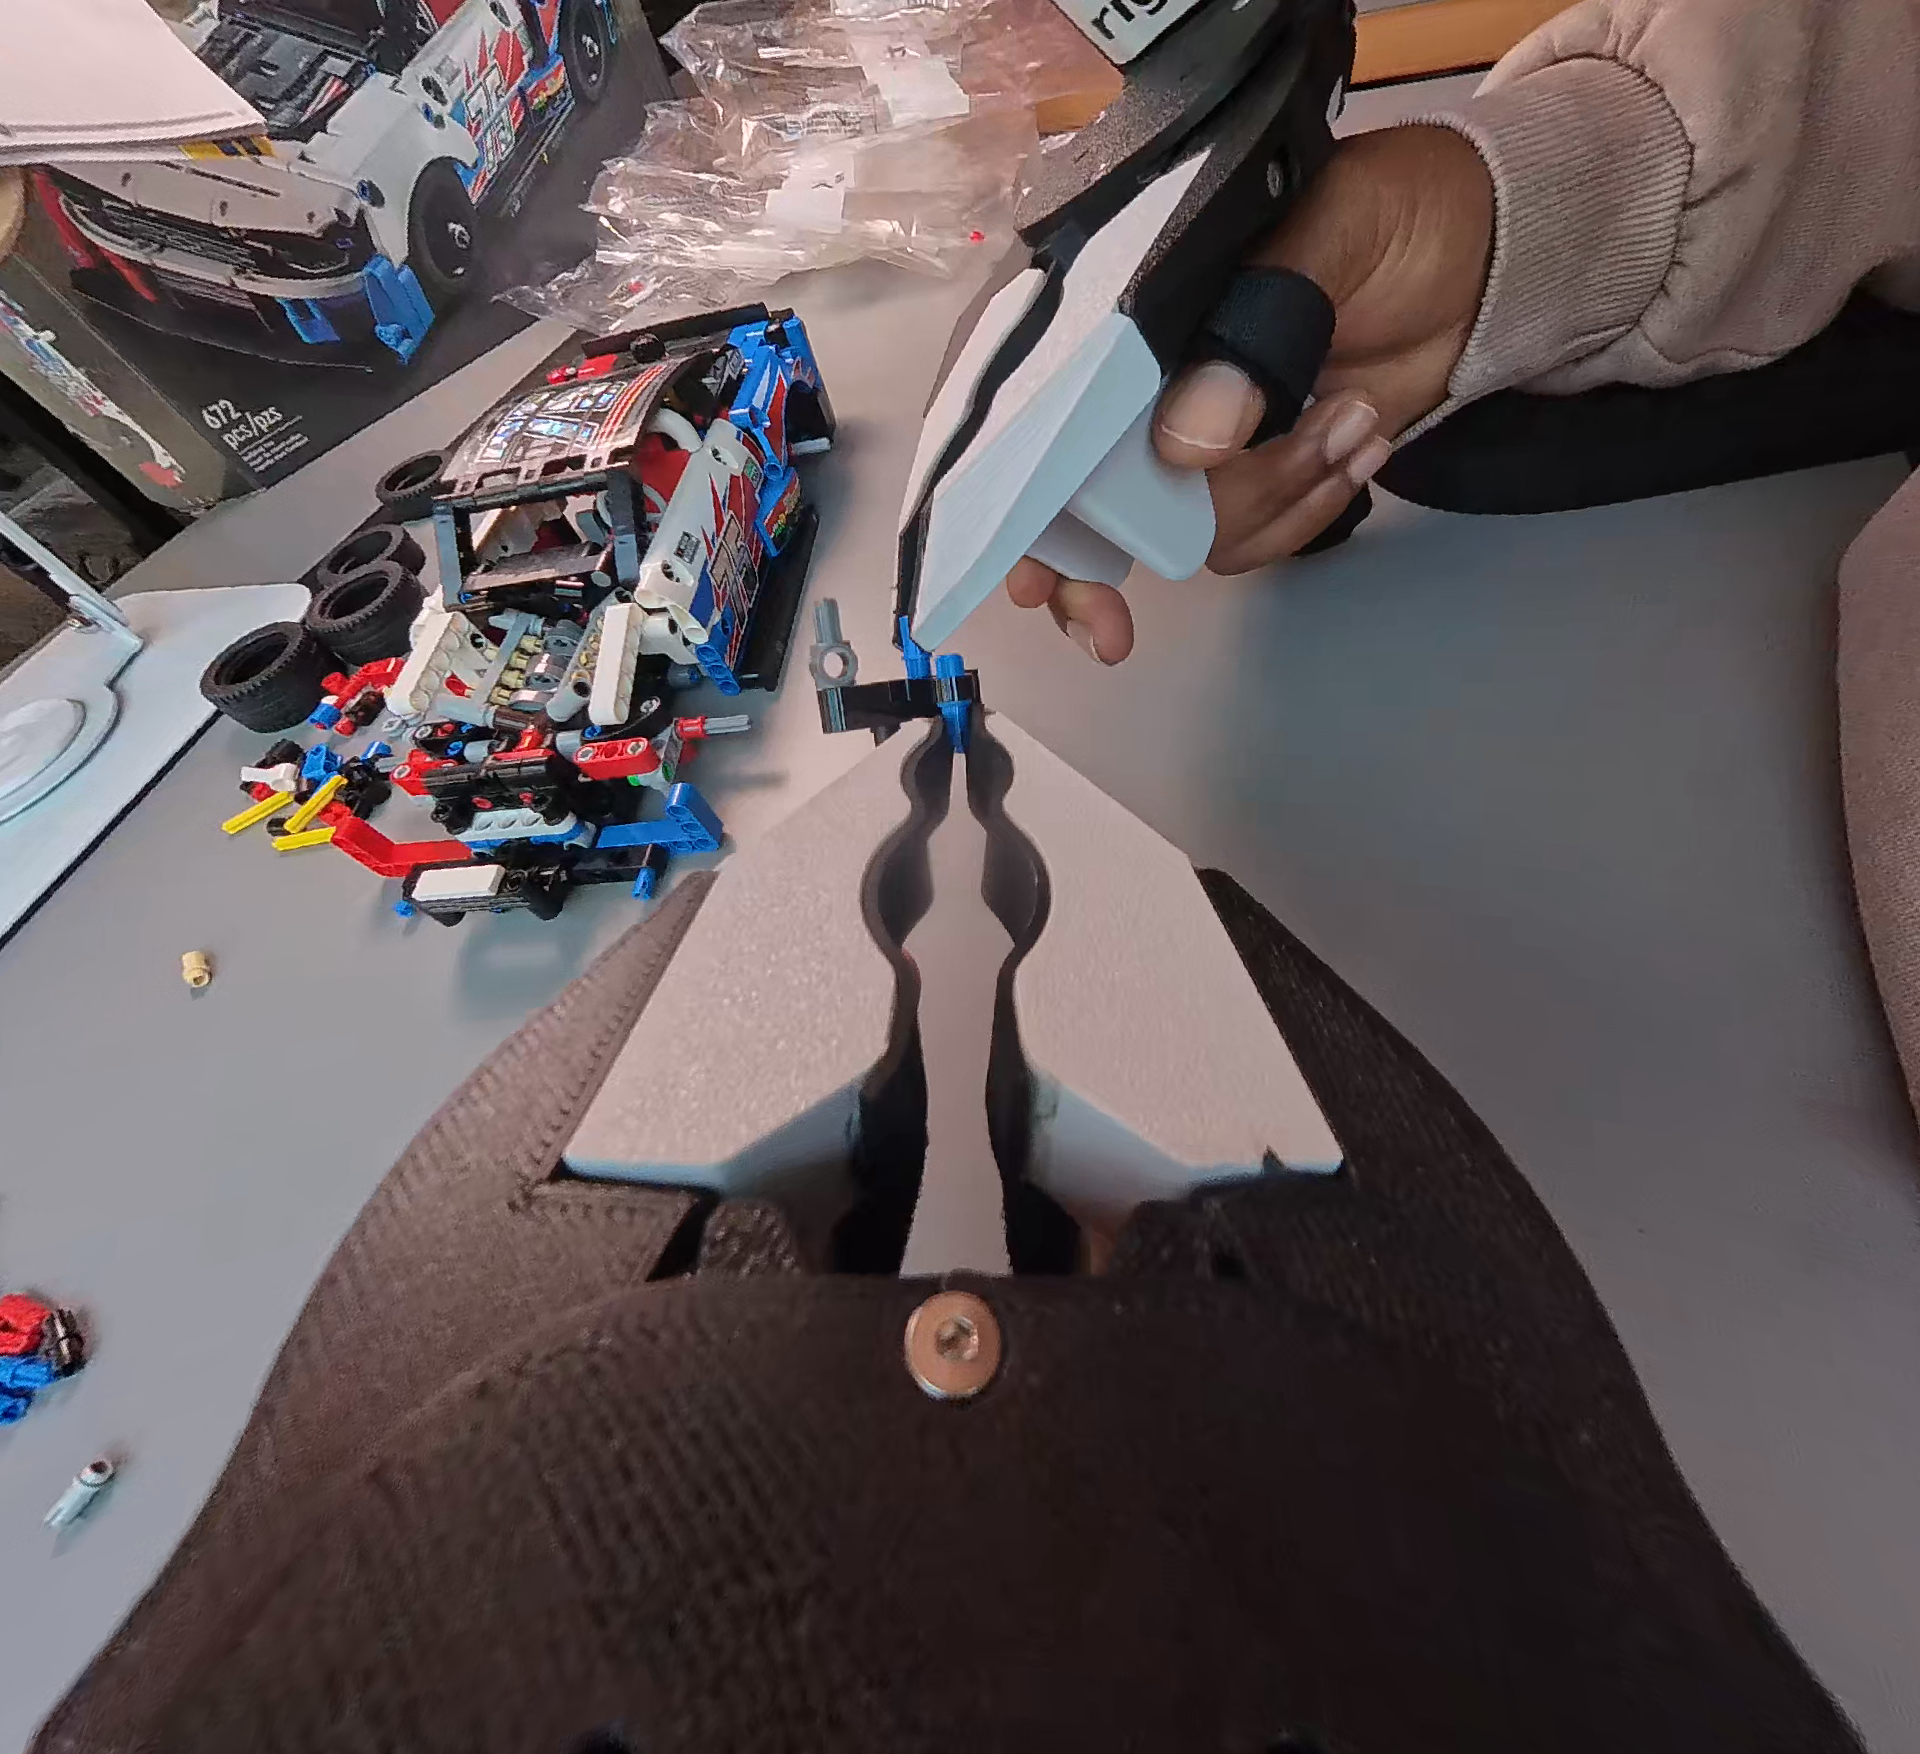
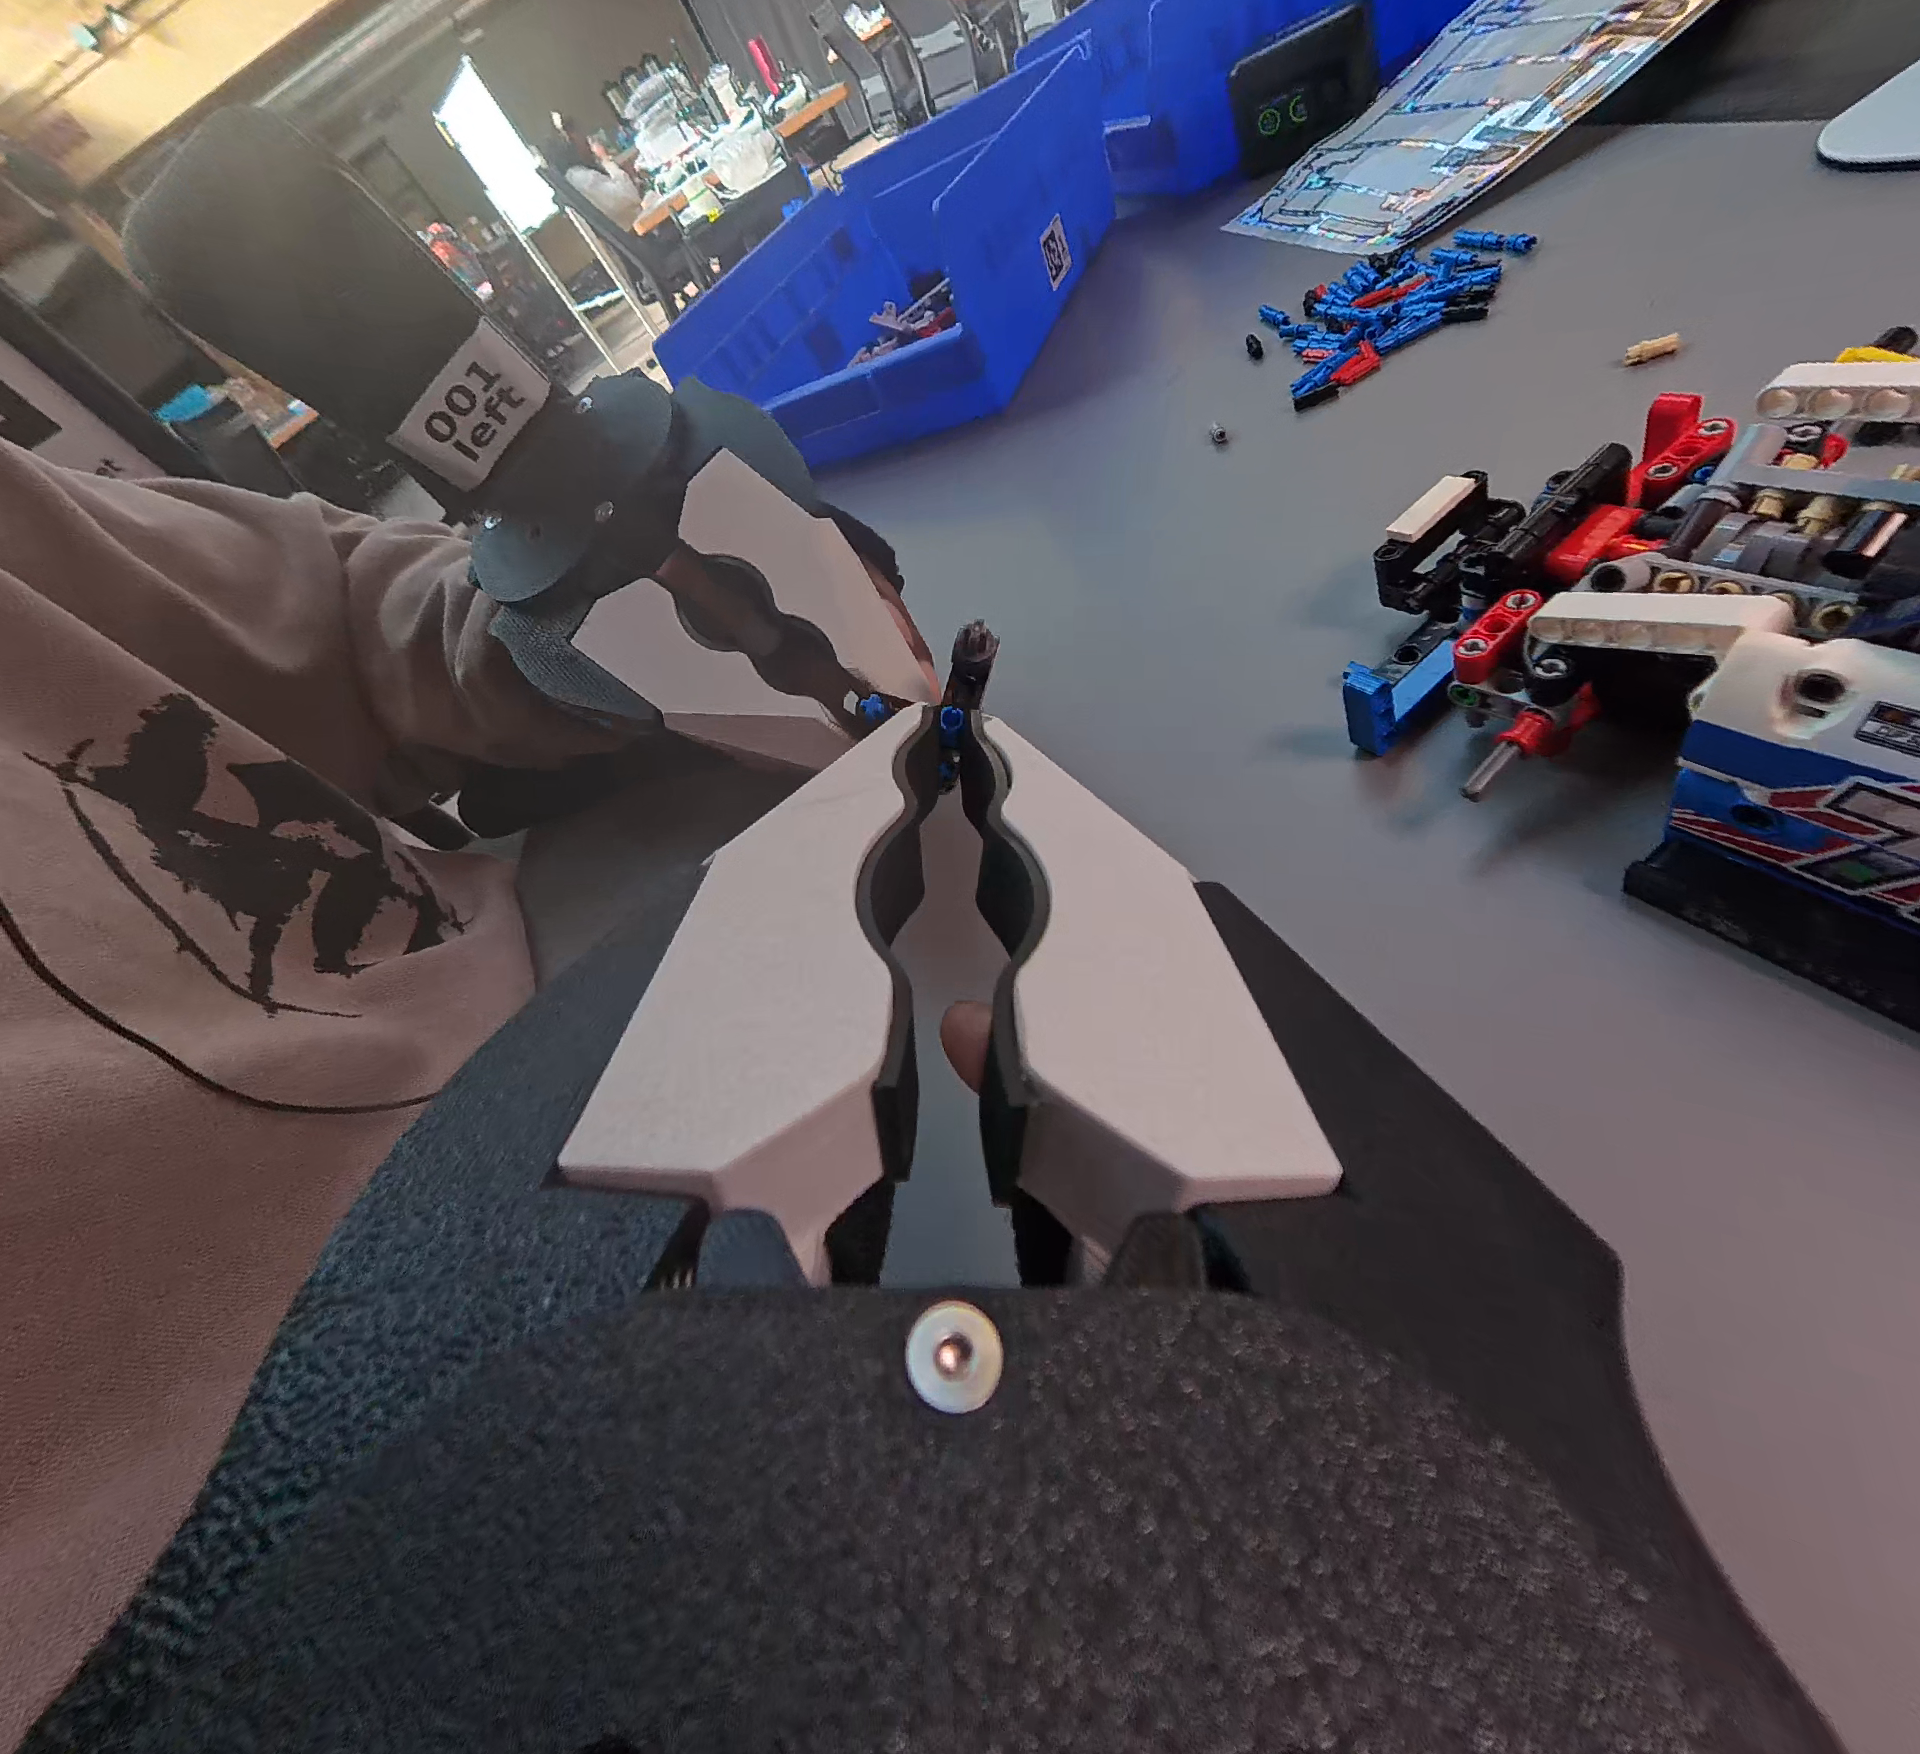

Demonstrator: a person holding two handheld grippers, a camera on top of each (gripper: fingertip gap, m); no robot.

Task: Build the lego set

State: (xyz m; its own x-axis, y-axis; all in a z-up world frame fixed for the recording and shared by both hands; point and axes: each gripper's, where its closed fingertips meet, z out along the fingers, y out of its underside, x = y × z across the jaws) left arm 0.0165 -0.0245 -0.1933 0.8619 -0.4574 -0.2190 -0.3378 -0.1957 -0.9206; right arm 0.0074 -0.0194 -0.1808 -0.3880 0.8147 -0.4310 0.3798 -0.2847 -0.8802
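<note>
A small black beam piece (image 1: 883, 698) with blue pins and a grey connector (image 1: 831, 650) is held just above the grey table (image 1: 1455, 873). My left gripper (image 1: 953, 730) is shut on a blue pin at its right end. My right gripper (image 1: 920, 642) comes down from the upper right and is shut on the same end. In the right wrist view my right gripper (image 2: 951, 725) pinches a blue pin (image 2: 948, 719) of the black piece (image 2: 975, 655), and my left gripper (image 2: 902, 698) meets it from the left. The half-built race car (image 1: 644, 541) stands to the left, and it also shows in the right wrist view (image 2: 1714, 665).
Several black tyres (image 1: 332, 613) and loose red, blue and yellow parts (image 1: 312, 790) lie beside the car. The set's box (image 1: 312, 94) and empty plastic bags (image 1: 831, 125) stand behind. A pile of blue and red pins (image 2: 1382, 312), a printed sheet (image 2: 1507, 73) and blue bins (image 2: 987, 250) lie farther off. Less than 4 cm separates the two grippers' tips.
</note>
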